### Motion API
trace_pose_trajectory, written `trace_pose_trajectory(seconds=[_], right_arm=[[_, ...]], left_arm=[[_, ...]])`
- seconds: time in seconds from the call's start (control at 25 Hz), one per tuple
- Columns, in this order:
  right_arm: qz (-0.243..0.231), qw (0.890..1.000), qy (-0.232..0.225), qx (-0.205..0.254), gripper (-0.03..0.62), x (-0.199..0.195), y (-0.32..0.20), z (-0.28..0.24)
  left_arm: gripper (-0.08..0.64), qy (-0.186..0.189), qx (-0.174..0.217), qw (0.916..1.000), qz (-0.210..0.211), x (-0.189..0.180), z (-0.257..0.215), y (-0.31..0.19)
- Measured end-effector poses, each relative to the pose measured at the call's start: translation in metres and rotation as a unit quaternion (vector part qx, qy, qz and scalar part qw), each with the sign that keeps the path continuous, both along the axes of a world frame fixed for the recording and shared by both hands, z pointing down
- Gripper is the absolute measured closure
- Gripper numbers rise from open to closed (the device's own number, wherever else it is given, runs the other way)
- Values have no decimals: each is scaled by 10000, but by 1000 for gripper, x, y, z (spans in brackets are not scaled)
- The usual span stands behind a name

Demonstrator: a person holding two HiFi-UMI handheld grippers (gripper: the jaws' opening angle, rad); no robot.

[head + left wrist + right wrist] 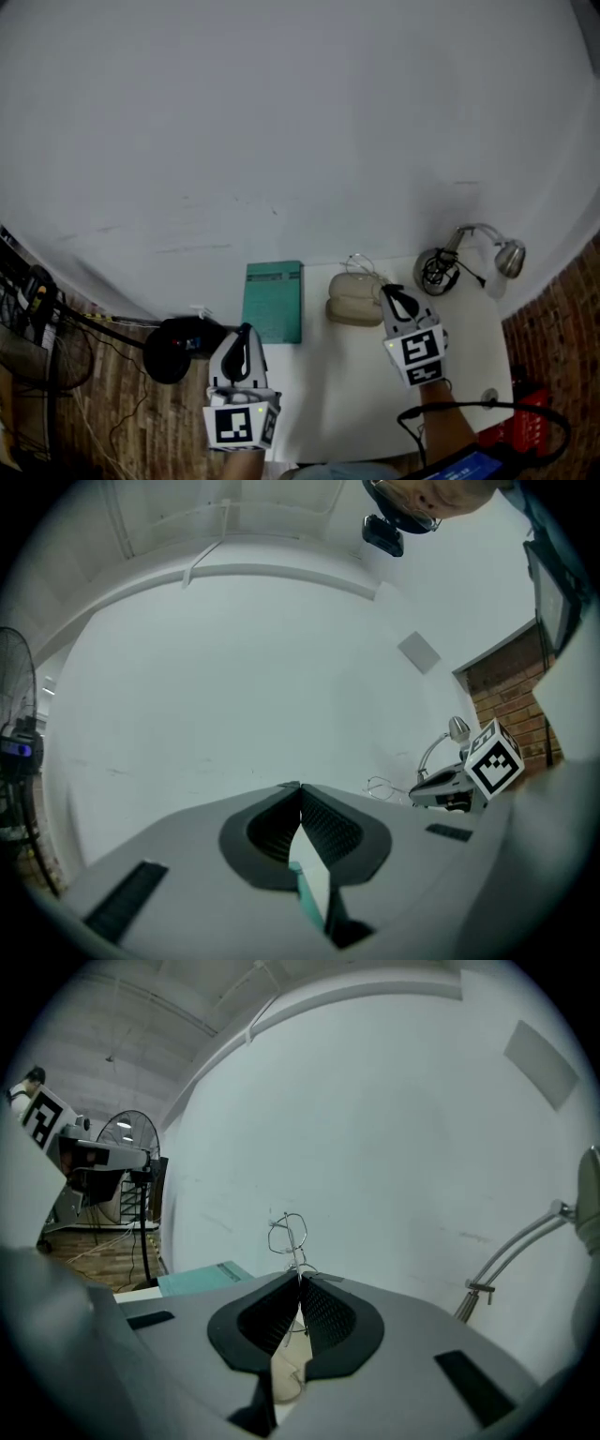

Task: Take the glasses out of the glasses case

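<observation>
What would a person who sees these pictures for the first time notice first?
The thin wire-framed glasses draw the eye first, pinched in the shut tips of the right gripper near the beige rounded glasses case on the white table. Next come the teal rectangular notebook left of the case and the silver desk lamp at the table's far right.

Your table (347, 394) stands against the wall (281, 112). On it, the book (273, 302) lies at the left, and the glasses case (353, 302) lies just right of it. The lamp (473, 253) stands far right, by the wall. Your right gripper (387, 291) is at the case's right end, with the glasses (286, 1234) pinched in its jaws, up over the case. Your left gripper (246, 330) is in front of the book. The fan (131, 1138) stands on the floor, left of the table.
</observation>
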State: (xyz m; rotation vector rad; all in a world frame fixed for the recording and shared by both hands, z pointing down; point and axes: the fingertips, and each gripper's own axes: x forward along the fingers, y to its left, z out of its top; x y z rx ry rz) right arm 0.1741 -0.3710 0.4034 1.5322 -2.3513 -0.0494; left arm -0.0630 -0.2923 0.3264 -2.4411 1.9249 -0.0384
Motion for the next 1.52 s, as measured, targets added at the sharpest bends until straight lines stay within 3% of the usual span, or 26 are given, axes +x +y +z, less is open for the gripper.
trace_pose_trajectory(seconds=[0.12,0.32,0.48,0.68,0.88,1.08,1.36,1.52], right_arm=[[98,9997,-52,196,563,-1,10,-21],[221,9980,-151,566,563,-8,29,-58],[296,9949,-365,887,563,-16,49,-92],[409,9885,-665,1296,563,-20,76,-131],[567,9815,-642,1714,563,-20,100,-158],[616,9747,-492,2089,563,-25,123,-184],[727,9680,-448,2359,563,-30,140,-204],[737,9668,-437,2409,563,-32,142,-206]], left_arm=[[554,2,21,10000,38,-3,-11,4],[554,38,390,9989,248,-5,-29,12],[554,73,329,9992,236,-9,-50,17],[554,77,869,9945,577,-6,-67,20],[554,99,730,9955,601,-2,-89,27],[554,206,1143,9899,816,-3,-106,32],[554,321,1247,9881,843,-10,-120,36],[554,403,1523,9835,892,-7,-136,37]])
